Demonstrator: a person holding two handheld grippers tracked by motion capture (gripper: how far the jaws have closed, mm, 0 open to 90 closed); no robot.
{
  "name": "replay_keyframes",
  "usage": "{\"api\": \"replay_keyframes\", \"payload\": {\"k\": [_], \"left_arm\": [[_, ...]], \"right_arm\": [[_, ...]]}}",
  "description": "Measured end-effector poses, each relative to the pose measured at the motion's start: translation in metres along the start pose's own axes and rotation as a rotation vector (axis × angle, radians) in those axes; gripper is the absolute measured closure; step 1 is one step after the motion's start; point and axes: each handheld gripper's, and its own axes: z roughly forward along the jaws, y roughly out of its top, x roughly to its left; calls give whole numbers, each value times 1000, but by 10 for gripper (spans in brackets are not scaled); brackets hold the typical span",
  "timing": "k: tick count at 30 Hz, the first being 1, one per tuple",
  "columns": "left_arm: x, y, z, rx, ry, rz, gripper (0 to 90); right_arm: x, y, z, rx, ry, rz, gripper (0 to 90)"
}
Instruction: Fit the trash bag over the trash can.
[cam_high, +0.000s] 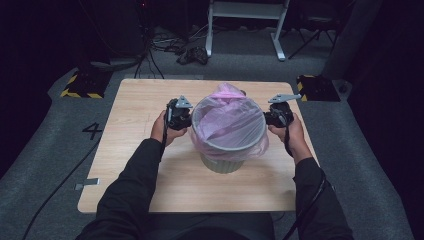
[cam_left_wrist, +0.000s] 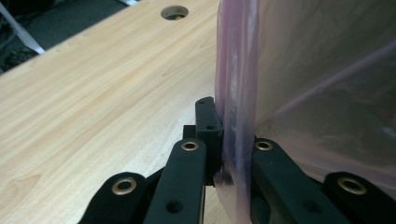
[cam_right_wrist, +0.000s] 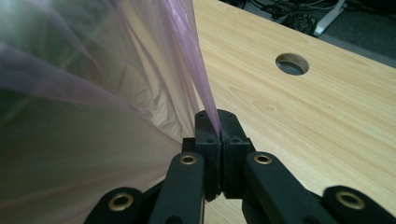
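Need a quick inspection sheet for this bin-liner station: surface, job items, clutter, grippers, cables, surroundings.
Surface: light wooden table, with a round hole in its top.
Job's things: grey ribbed waste bin upright mid-table; pink bin liner inside it, folded over the rim, bunched up at the far side.
Clutter: nothing seen on the tabletop.
Grippers: left gripper shut on the liner's edge; right gripper shut on the opposite edge.
Cables: one trails from each gripper along the sleeves; a cable tangle on the floor beyond the table.
Surroundings: grey carpet, white desk frame, hazard-striped bases.
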Motion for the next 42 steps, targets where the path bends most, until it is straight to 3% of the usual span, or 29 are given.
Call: {"api": "replay_keyframes", "payload": {"k": [9,19,21,23,25,27,32,35,37,40,42], "left_arm": [[0,-2,5,47,-20,-12,886],[1,-5,4,86,-26,-14,882],[2,-7,2,71,-5,-11,834],[4,-8,-2,47,21,-35,687],[6,-11,-11,-11,4,-45,684],[7,-14,-23,-49,10,-30,614],[2,-22,-50,-77,26,-5,413],[-5,-27,-64,-111,12,17,340],[-17,-30,-75,-129,-8,59,294],[-36,-34,-86,-147,-56,113,230],[-48,-35,-90,-154,-61,146,197]], "right_arm": [[-1,-4,4,27,12,20,882],[-2,-11,5,59,11,7,870],[-3,-13,3,62,-5,5,860],[-5,-14,-1,56,-22,-7,831],[-6,-14,-8,42,-43,-19,787],[-9,-15,-17,15,-63,-22,722],[-9,-22,-37,-6,-63,-83,463],[-8,-25,-48,-32,-45,-114,363],[-4,-28,-57,-35,-52,-152,293],[2,-32,-68,-41,-48,-207,251],[9,-37,-77,-44,-32,-260,236]]}}
